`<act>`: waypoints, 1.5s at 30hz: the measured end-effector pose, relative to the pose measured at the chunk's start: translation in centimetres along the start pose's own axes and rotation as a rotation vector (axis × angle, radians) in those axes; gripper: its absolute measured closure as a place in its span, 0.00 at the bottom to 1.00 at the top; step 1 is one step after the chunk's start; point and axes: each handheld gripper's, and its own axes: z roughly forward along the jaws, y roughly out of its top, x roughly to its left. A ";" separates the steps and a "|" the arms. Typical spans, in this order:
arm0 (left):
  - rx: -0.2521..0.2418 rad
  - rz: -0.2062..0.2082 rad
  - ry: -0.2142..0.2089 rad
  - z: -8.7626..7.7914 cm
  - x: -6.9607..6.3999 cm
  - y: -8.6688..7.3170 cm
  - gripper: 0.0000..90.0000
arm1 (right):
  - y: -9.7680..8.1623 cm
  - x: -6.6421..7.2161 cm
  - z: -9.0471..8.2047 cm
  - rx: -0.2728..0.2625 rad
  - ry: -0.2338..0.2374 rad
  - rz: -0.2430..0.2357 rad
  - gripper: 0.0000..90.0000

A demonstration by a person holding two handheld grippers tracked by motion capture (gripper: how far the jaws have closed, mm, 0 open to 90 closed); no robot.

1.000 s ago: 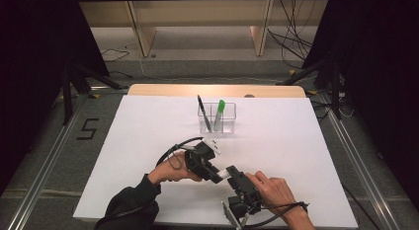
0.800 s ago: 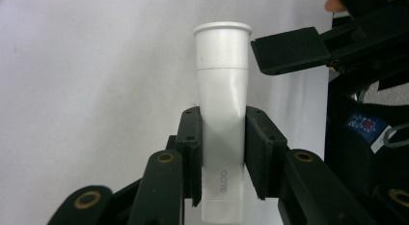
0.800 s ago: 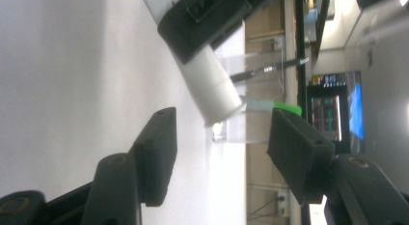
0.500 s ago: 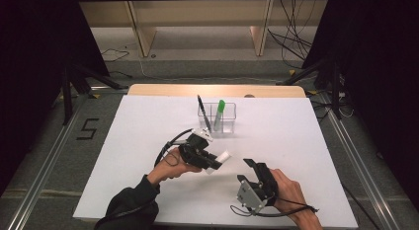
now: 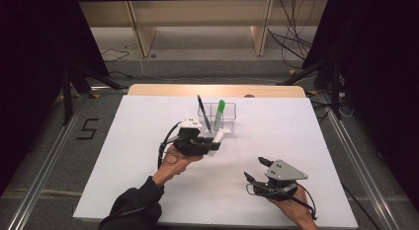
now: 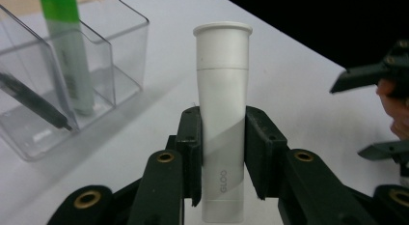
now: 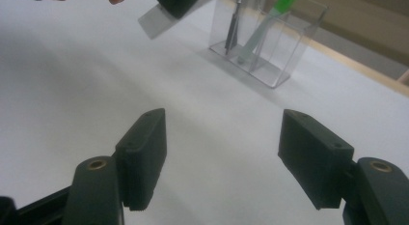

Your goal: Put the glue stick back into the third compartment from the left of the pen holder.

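"GLOO" on white glue stick point(image 6: 222, 133); "5" on floor point(image 5: 88, 129).

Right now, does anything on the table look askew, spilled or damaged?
Nothing stands out. The clear organizer stands upright with the green marker and black pen leaning inside. The left gripper clamps the white glue stick squarely, cap on. The right gripper is open, holding nothing.

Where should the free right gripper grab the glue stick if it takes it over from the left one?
Probably the cap end. The left gripper is shut on the lower body of the glue stick, so the capped upper half juts clear past its jaws. The open right gripper could come in from the side, jaws across the round barrel just below the cap's flared rim, away from the clear organizer.
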 end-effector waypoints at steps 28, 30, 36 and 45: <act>-0.154 -0.084 0.121 2.2 2.0 4.4 0.78 | -2.5 -0.7 -1.8 -0.056 0.064 0.294 0.31; -0.163 -0.089 0.121 2.2 1.9 4.7 0.78 | -2.7 -0.8 -2.0 -0.060 0.062 0.300 0.30; -0.179 -0.089 0.143 2.6 1.7 6.0 0.78 | -2.9 -0.9 -2.3 -0.066 0.064 0.318 0.30; -0.177 -0.091 0.175 3.9 1.8 7.4 0.78 | -3.0 -0.6 -2.4 -0.058 0.069 0.310 0.30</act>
